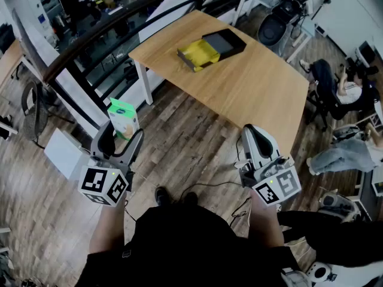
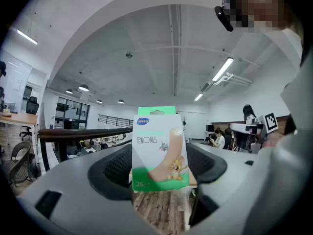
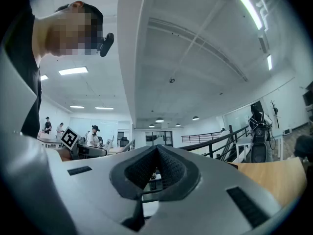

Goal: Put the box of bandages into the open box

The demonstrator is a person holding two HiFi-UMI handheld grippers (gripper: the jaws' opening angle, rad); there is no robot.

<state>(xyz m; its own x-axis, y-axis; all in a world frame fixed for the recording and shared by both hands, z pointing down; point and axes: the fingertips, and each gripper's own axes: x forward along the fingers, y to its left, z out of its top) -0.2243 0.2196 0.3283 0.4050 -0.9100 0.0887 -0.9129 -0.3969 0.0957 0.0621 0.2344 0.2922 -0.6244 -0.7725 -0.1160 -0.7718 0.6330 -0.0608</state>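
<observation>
At the left, the left gripper (image 1: 124, 135) hangs over the wood floor (image 1: 191, 130) with its jaws spread wide, clamped on the box of bandages (image 1: 124, 118). The green and white box stands upright between the pads, its top poking above them. Further right, the open box (image 1: 201, 54) lies on the table (image 1: 251, 88), towards the far end of the tabletop and well apart from both tools. At the right, the right gripper (image 1: 251, 131) has its jaws pressed together with nothing between them.
</observation>
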